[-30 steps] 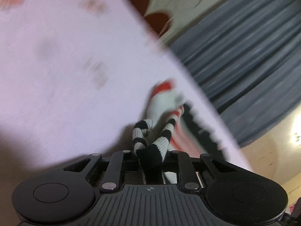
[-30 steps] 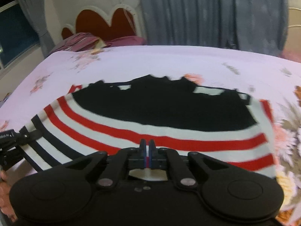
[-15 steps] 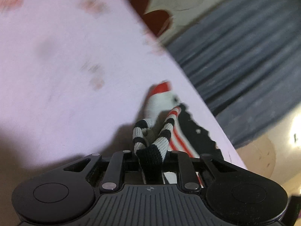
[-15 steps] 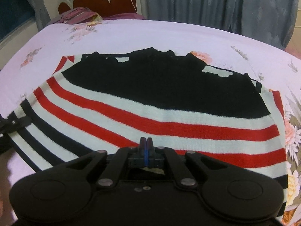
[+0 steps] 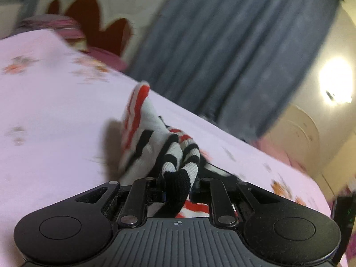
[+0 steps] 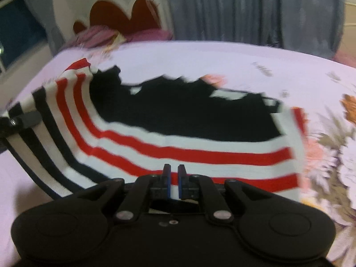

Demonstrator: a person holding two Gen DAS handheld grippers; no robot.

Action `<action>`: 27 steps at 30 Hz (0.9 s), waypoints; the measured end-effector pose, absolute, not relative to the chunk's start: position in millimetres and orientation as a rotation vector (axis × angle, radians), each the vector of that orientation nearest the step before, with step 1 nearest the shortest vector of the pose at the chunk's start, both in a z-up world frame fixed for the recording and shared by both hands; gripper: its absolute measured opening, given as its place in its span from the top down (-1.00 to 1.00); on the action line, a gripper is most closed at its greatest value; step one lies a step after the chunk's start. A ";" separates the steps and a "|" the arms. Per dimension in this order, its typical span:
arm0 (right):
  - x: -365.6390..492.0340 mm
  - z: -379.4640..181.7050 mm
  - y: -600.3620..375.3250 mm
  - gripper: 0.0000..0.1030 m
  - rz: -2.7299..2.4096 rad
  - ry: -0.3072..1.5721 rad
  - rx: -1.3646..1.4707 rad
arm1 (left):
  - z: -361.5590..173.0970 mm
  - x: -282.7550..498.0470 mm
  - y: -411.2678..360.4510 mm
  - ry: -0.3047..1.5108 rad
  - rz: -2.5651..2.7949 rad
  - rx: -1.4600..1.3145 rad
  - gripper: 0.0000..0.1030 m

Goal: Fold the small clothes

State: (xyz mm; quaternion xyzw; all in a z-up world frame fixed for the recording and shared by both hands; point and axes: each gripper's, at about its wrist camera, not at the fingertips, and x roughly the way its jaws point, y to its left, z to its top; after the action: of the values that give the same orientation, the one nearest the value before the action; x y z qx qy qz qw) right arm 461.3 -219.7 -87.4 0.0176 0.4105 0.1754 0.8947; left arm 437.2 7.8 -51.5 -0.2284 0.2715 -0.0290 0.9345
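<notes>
A small knitted garment [image 6: 184, 120], black on top with red, white and black stripes, lies on the pink bed. My left gripper [image 5: 176, 185] is shut on its striped black-and-white corner [image 5: 180, 162] and lifts the left side off the bed; that gripper shows at the left edge of the right wrist view [image 6: 15, 122]. My right gripper [image 6: 174, 173] sits at the near striped hem with a narrow gap between its fingers and nothing visibly between them.
A pink floral bed sheet [image 6: 278, 66] covers the bed. A red heart-shaped headboard [image 6: 124, 13] and folded pink bedding [image 6: 104, 35] are at the far end. Grey curtains [image 6: 255, 9] hang behind. A lamp [image 5: 333, 84] glows on the right wall.
My left gripper has lifted and swung the garment's left side up and inward. My right gripper's fingers have parted slightly and no longer pinch the hem.
</notes>
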 end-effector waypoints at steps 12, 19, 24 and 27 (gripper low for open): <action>462.2 -64.2 -370.2 0.26 0.290 0.828 0.407 | -77.1 460.0 -144.9 0.848 -0.283 -0.228 0.41; 473.1 -76.2 -339.8 -0.24 0.472 0.859 0.497 | -41.7 445.7 -29.8 0.648 -0.099 -0.365 0.41; 498.1 -98.3 -293.8 -0.20 0.514 0.940 0.481 | -82.9 462.5 19.9 0.729 -0.042 -0.466 0.41; 514.2 -113.0 -273.5 -0.20 0.501 1.003 0.438 | -104.5 468.4 28.0 0.780 -0.068 -0.513 0.41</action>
State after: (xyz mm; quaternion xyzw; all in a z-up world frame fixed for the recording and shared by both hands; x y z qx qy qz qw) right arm 514.2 -273.5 -113.0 0.2061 0.4719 0.2355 0.8242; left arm 468.4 28.0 -104.5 -0.2472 0.3757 -0.0329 0.8925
